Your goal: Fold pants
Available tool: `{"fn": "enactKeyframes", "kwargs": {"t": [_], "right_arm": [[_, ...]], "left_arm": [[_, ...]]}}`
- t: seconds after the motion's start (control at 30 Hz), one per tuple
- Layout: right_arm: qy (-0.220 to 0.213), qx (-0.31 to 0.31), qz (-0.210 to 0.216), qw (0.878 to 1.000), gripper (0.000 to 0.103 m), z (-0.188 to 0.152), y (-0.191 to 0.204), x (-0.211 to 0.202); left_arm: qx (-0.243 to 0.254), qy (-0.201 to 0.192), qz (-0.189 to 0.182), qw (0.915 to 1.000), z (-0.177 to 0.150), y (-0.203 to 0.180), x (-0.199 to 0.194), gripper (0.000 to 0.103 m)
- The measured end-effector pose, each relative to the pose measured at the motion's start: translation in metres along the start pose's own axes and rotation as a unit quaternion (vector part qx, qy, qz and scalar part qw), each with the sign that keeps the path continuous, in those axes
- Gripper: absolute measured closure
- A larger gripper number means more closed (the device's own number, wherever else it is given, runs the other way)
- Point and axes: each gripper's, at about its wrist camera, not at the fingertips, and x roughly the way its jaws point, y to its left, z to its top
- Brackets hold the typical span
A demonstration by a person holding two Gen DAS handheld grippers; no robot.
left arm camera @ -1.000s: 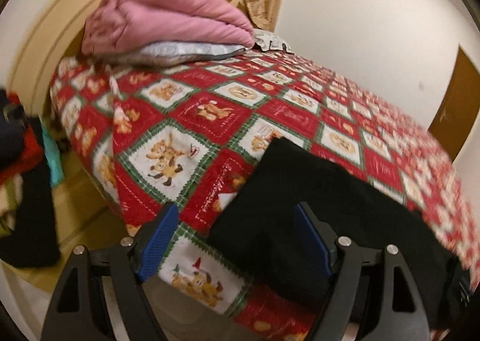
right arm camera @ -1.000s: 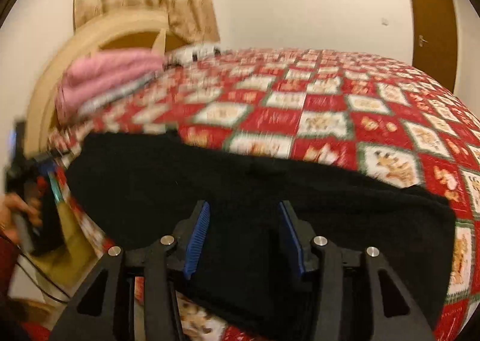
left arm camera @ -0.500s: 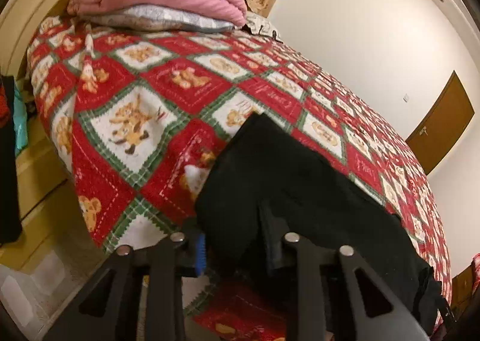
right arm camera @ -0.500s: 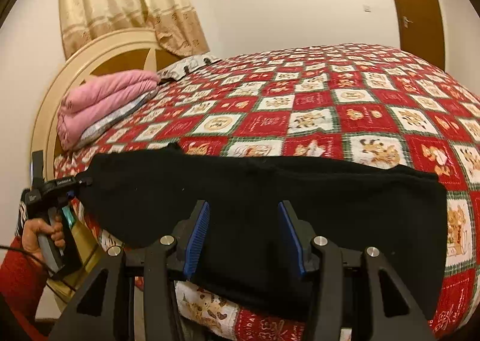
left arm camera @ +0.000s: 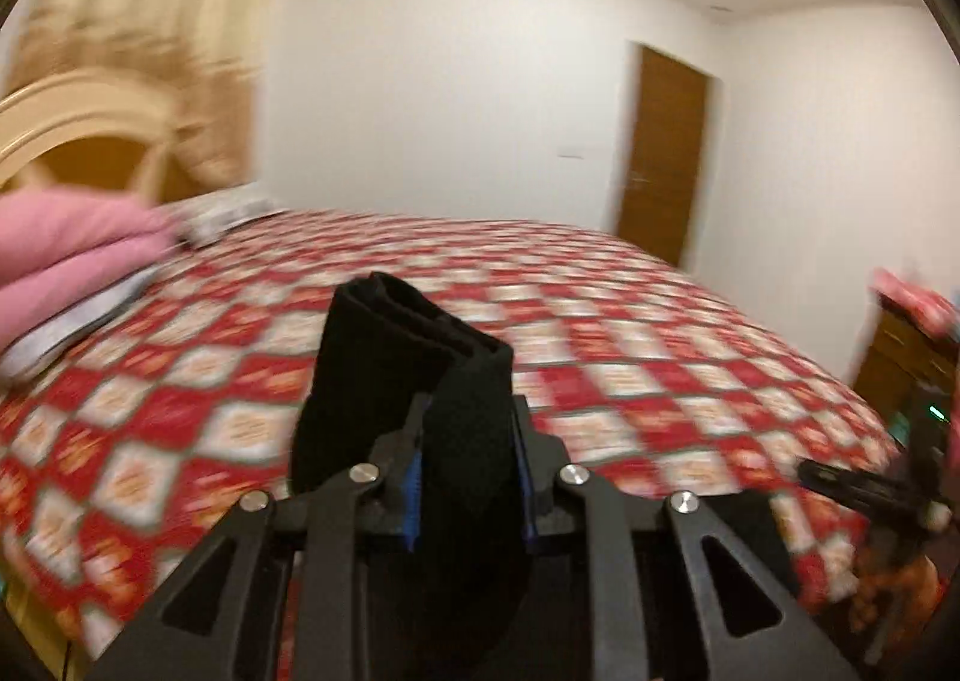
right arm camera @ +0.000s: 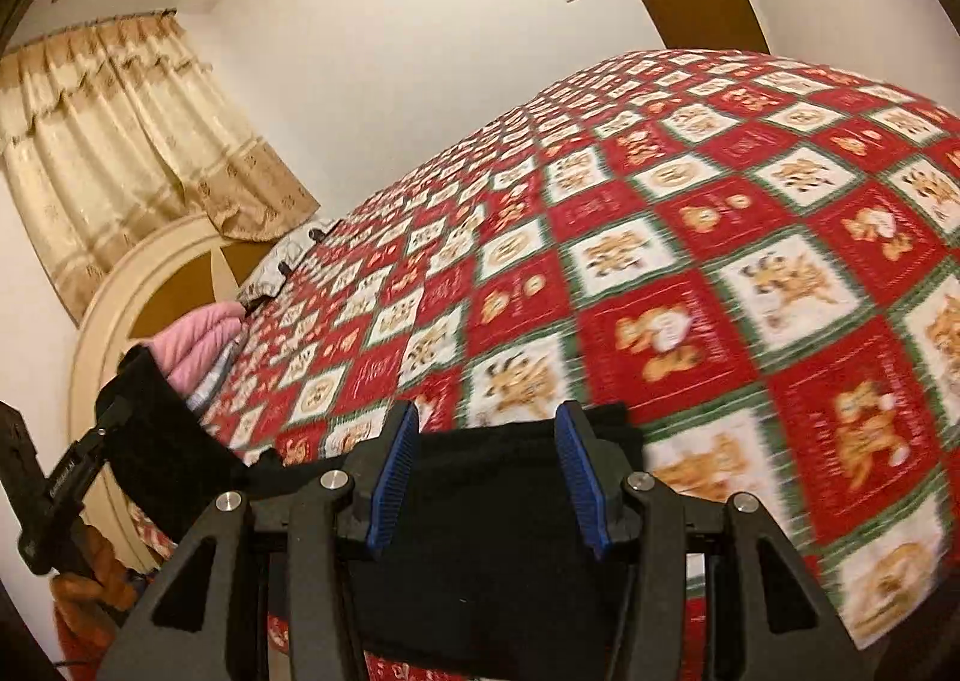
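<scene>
Now our left gripper (left arm camera: 468,477) has just squeezed shut on one end of the black pants (left arm camera: 414,375), lifted over the bed (left arm camera: 660,357). Our right gripper (right arm camera: 486,471) stands half open, pants between its fingers, not pinched. They're soft and floppy, so we hold the corners

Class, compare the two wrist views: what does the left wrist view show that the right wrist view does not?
Only the left wrist view: the left gripper, jaws clamped on a fold of the black pants, and dark furniture at far right.
Only the right wrist view: the right gripper's jaws apart, with pants lying beneath.
Both: the checked bedspread, pink bedding, headboard, curtain and door.
</scene>
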Motion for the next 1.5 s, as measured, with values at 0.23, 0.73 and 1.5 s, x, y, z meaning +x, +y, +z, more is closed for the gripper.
{"fn": "enactKeyframes", "kwargs": {"t": [0.23, 0.73, 1.5], "right_arm": [[-0.006, 0.02, -0.007, 1.0, 0.053, 0.001, -0.037, -0.031], [0.081, 0.055, 0.117, 0.988, 0.04, -0.004, -0.038, 0.025], [0.091, -0.043, 0.052, 0.994, 0.082, 0.003, -0.036, 0.028]], "left_arm": [[0.113, 0.038, -0.13, 0.9843, -0.029, -0.121, 0.034, 0.078], [0.24, 0.095, -0.129, 0.9575, -0.129, -0.185, 0.07, 0.078], [0.253, 0.064, -0.2, 0.9443, -0.122, -0.237, 0.05, 0.078]]}}
